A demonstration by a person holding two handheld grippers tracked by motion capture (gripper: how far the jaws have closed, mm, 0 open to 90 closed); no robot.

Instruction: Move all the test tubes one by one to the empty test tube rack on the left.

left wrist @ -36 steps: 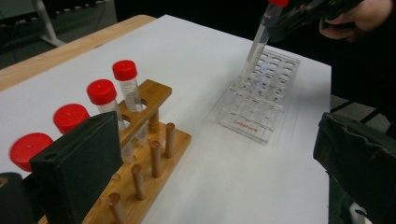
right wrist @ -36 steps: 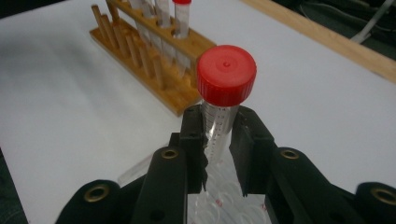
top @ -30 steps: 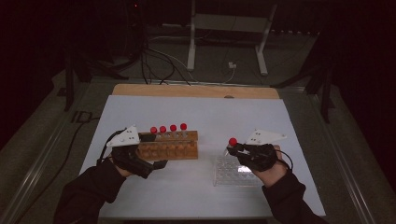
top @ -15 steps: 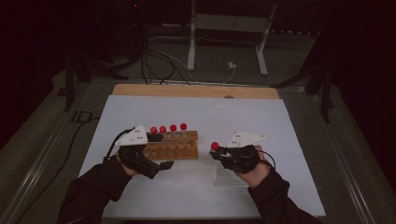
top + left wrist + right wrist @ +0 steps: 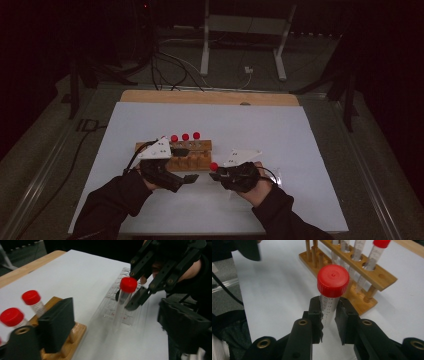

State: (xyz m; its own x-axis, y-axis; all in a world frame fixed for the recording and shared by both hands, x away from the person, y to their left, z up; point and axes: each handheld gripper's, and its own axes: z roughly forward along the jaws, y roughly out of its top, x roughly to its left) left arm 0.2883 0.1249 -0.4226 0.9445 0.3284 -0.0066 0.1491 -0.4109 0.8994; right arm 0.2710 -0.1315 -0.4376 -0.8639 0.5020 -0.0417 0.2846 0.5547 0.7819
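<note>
A clear tube with a red cap (image 5: 333, 280) stands upright in my right gripper (image 5: 329, 321), which is shut on it just below the cap. From above, that tube (image 5: 214, 166) is held low over the white table, right of the wooden rack (image 5: 192, 161). Three red-capped tubes (image 5: 185, 136) stand in the rack's back row. My left gripper (image 5: 192, 177) is open in front of the rack with nothing between its wide-apart jaws. In the left gripper view, the held tube (image 5: 123, 302) and the right gripper (image 5: 136, 296) are ahead, over the table.
A clear plastic tray (image 5: 112, 310) lies flat on the white table (image 5: 280, 130), under and right of the right hand. Beyond the table's wooden far edge (image 5: 210, 97) are cables and a metal stand (image 5: 240, 30) on the floor.
My right gripper has carried the red-capped tube leftward, from above the clear tray to near the rack's right end. The left gripper has moved right along the rack's front.
</note>
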